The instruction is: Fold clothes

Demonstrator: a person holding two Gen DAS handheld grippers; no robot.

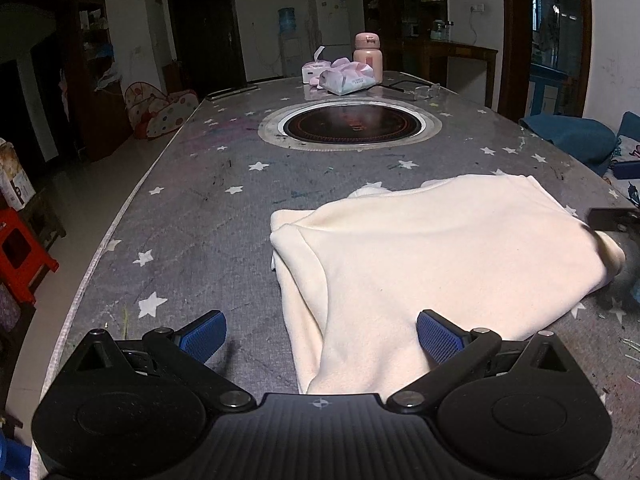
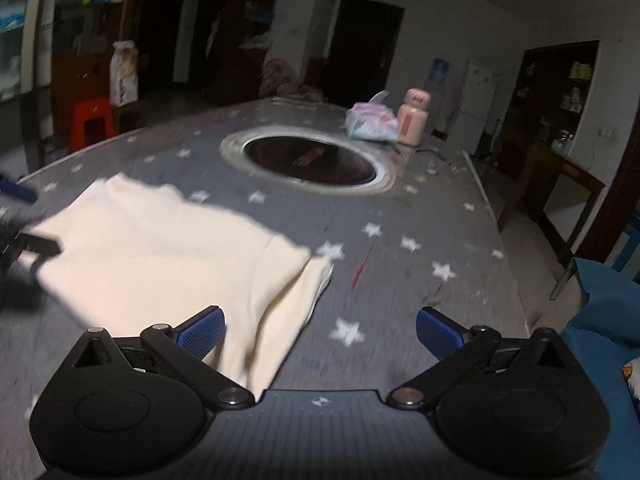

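A cream garment (image 1: 440,248) lies partly folded on the grey star-patterned table (image 1: 200,220), with a doubled edge on its left side. My left gripper (image 1: 320,334) is open; its blue pads (image 1: 202,336) stand wide apart, and the garment's near end runs between them toward the camera. The other gripper shows as a dark blur at the cloth's right corner (image 1: 616,224). In the blurred right wrist view the garment (image 2: 160,248) lies left of centre. My right gripper (image 2: 320,332) is open over the table, its left pad (image 2: 200,330) above the cloth's near edge.
A round inset hob (image 1: 352,126) sits mid-table. Behind it stand a pink bottle (image 1: 368,58) and wipe packs (image 1: 344,76). A blue cushion (image 1: 572,136) lies past the table's right edge, a red stool (image 1: 20,256) on the floor to the left.
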